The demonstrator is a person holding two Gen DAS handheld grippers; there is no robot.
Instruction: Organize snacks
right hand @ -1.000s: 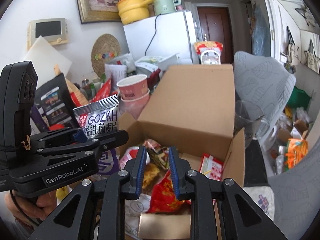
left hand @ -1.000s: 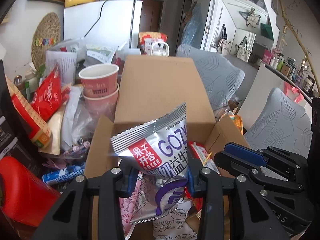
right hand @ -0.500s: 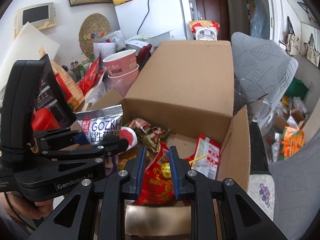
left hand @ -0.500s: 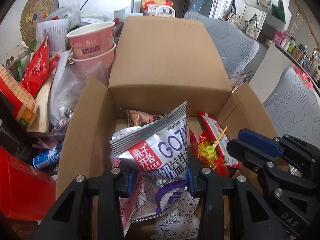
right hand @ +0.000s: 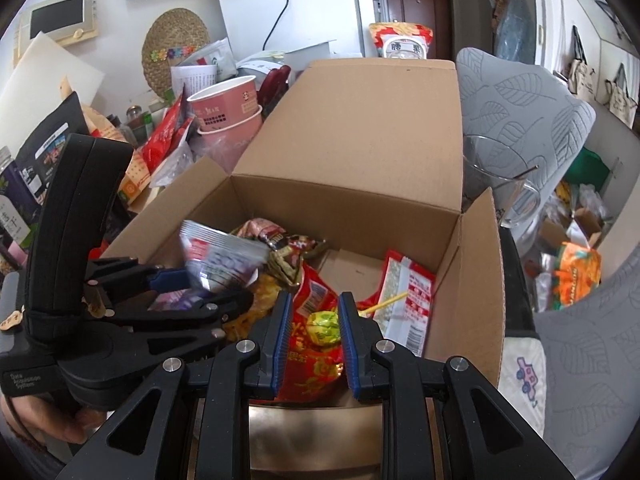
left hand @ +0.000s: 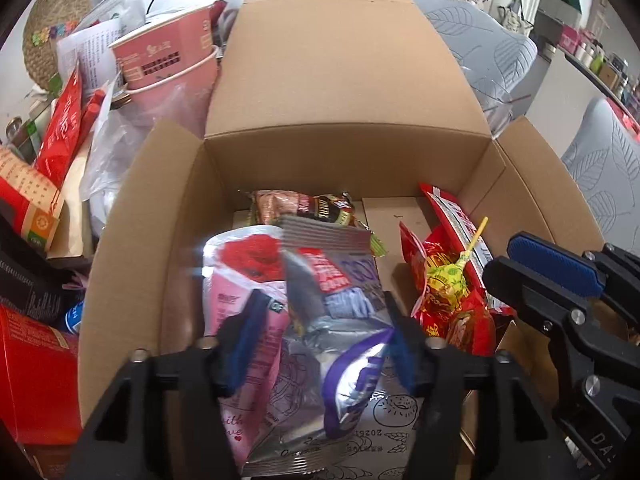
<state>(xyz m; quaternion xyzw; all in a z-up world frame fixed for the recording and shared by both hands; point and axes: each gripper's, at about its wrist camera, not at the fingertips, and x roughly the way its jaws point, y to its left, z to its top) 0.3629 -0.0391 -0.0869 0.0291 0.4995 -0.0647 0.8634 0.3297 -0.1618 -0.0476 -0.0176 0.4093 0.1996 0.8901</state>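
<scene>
Your left gripper (left hand: 324,332) is opening over the cardboard box (left hand: 344,152); the silver snack bag (left hand: 332,280) sits blurred between the parted pads, no longer pinched, above other packets. Your right gripper (right hand: 312,344) has jaws drawn close, nothing gripped; the lollipop (right hand: 322,326) lies below on a red packet (right hand: 316,300).

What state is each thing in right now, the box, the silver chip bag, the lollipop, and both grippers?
Cardboard box: open, back flap standing up, snacks inside.
Silver chip bag: blurred, between the opening jaws, tipping into the box.
Lollipop: wrapped, lying on a red packet.
Left gripper: jaws opening, pads off the bag.
Right gripper: shut, nothing visibly held.
Pink cups: stacked upright beside the box.
</scene>
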